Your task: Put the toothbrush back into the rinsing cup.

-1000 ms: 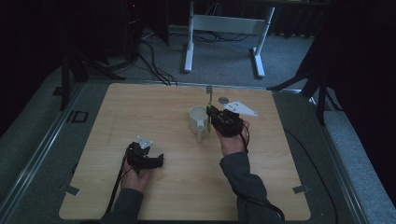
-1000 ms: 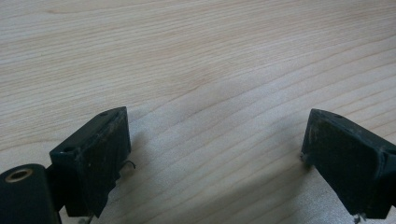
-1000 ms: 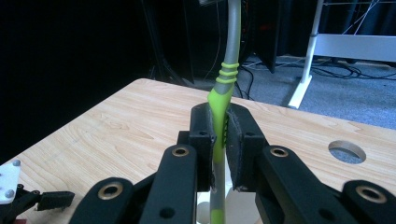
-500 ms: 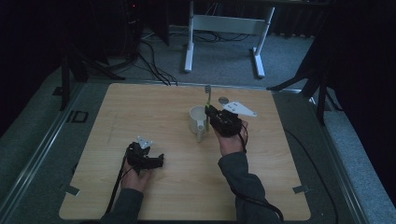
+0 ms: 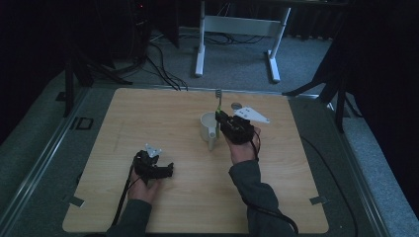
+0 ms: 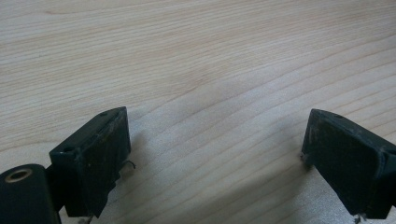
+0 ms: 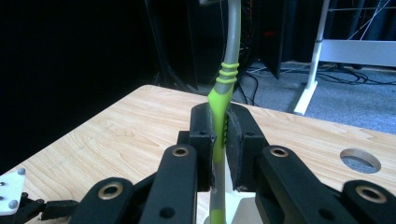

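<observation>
Nothing has moved since before: my right gripper (image 5: 221,116) clamps the upright toothbrush (image 7: 219,100) over the mug (image 5: 209,127); left gripper (image 6: 215,154) rests open, near-left.

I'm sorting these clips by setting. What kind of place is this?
Probably a lab or recording room, not a home: a bare wooden table on grey carpet, loose cables on the floor, a white desk frame behind, dark surroundings.
</observation>
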Tool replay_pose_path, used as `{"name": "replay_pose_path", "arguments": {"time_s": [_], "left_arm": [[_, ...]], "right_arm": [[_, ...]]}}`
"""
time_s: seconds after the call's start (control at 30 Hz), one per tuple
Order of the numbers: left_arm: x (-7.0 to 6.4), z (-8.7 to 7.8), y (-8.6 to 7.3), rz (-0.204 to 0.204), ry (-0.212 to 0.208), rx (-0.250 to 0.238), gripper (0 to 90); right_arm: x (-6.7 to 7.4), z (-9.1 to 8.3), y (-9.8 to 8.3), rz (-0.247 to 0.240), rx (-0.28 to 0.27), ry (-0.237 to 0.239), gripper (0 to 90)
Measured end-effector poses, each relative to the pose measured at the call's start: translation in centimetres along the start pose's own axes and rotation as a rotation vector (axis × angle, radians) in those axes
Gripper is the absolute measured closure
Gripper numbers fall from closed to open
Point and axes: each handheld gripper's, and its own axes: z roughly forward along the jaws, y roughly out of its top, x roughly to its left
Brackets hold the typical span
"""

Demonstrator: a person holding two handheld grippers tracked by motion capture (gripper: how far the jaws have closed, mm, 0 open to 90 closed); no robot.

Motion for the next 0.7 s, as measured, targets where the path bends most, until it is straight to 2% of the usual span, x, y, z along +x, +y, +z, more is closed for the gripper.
{"name": "replay_pose_path", "arguments": {"time_s": [0.7], "left_arm": [[0.0, 0.0, 0.0, 0.000, 0.000, 0.001, 8.2]], "right_arm": [[0.0, 1.1, -0.5, 0.013, -0.007, -0.013, 81.4]]}}
